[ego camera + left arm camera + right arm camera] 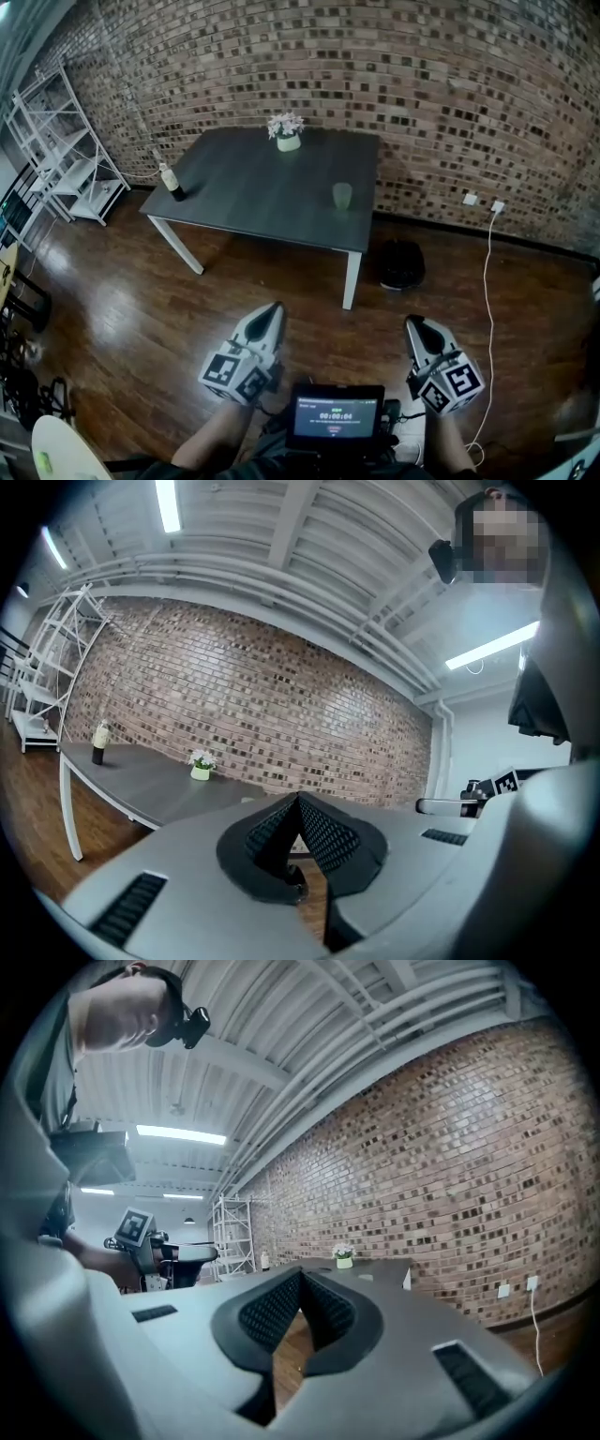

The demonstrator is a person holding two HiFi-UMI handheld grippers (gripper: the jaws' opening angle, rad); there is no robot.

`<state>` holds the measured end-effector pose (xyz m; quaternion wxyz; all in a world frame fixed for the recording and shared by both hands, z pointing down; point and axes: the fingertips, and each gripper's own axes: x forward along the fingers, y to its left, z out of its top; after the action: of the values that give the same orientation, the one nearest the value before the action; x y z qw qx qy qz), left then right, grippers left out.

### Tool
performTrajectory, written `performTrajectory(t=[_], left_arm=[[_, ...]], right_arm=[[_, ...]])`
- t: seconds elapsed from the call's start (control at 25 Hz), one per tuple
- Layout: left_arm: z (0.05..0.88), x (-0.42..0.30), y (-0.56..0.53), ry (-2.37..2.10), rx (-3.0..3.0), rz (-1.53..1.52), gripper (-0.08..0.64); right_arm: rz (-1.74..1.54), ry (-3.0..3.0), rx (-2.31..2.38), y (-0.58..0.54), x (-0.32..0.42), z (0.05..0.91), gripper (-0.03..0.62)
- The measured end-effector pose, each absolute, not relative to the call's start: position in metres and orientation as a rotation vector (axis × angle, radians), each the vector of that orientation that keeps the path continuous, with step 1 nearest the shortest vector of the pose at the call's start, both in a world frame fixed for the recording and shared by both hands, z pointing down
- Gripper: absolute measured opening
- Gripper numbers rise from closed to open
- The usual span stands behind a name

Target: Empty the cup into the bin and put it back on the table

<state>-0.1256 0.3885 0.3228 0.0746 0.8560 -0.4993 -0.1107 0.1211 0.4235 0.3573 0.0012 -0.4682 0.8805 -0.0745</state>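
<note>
Nearest the person, a small black device with a lit screen (335, 413) sat low between the forearms. Just ahead of it the left gripper (272, 310) and the right gripper (414, 324), both grey with marker cubes, hung side by side above the dark wooden floor (169, 309). Each gripper's own view showed its black ridged pads closed tip to tip with nothing between them.

Beyond them stood a dark grey rectangular table with white legs (253, 202). The pale green translucent cup (342, 195) stood upright near the table's right edge, towards the near right corner, well apart from both grippers. A bottle with a dark base (171, 182) stood at the near left corner, and a small white pot of pale flowers (286, 132) at the far edge.

The round black bin (402, 264) sat on the floor just beside the near right leg. A white cable (487, 281) trailed from a socket on the red-brown brick wall (328, 66), and a white metal shelving rack (61, 155) stood far left.
</note>
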Motion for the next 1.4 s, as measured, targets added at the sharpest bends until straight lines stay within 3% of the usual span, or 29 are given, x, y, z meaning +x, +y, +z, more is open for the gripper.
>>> performTrajectory(t=[0.68, 1.4], left_arm=[[0.321, -0.191, 0.204, -1.341, 2.659, -0.299, 0.0], [0.335, -0.17, 0.072, -1.446, 2.57, -0.29, 0.0]], right_arm=[[-0.164, 2.686, -1.597, 0.241, 0.062, 0.335, 0.002], [-0.222, 2.804, -1.532, 0.1, 0.075, 0.344, 0.002]])
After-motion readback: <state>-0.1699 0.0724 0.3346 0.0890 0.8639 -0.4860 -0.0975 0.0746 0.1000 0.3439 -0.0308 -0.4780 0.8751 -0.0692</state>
